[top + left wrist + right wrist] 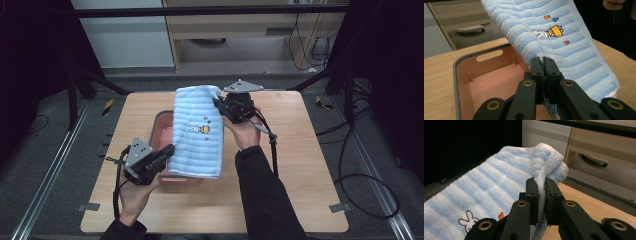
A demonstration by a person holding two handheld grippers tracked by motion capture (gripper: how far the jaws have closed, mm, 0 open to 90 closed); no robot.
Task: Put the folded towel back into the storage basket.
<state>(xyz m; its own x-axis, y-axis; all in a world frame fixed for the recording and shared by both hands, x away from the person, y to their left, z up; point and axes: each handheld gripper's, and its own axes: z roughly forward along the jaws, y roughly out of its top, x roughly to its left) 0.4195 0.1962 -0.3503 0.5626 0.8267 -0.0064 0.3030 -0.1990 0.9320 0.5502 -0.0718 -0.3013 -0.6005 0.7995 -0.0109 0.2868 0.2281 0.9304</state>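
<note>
A folded blue-and-white striped towel point(197, 131) with a small rabbit embroidery hangs stretched above a pink bin point(161, 131) on the wooden table. My left gripper point(169, 151) is shut on the towel's near left corner, low over the bin. My right gripper point(218, 103) is shut on the far right corner, held higher. In the left gripper view the jaws point(543, 65) pinch the towel's point(564, 37) edge above the bin's point(464, 75) pink inside. In the right gripper view the jaws point(541, 187) clamp a bunched corner of the towel point(499, 177).
The wooden table point(300, 150) has bare surface to the right and front of the bin. Cables point(350, 165) trail off its right side. A wooden cabinet point(240, 35) and dark frame legs point(85, 80) stand beyond the far edge.
</note>
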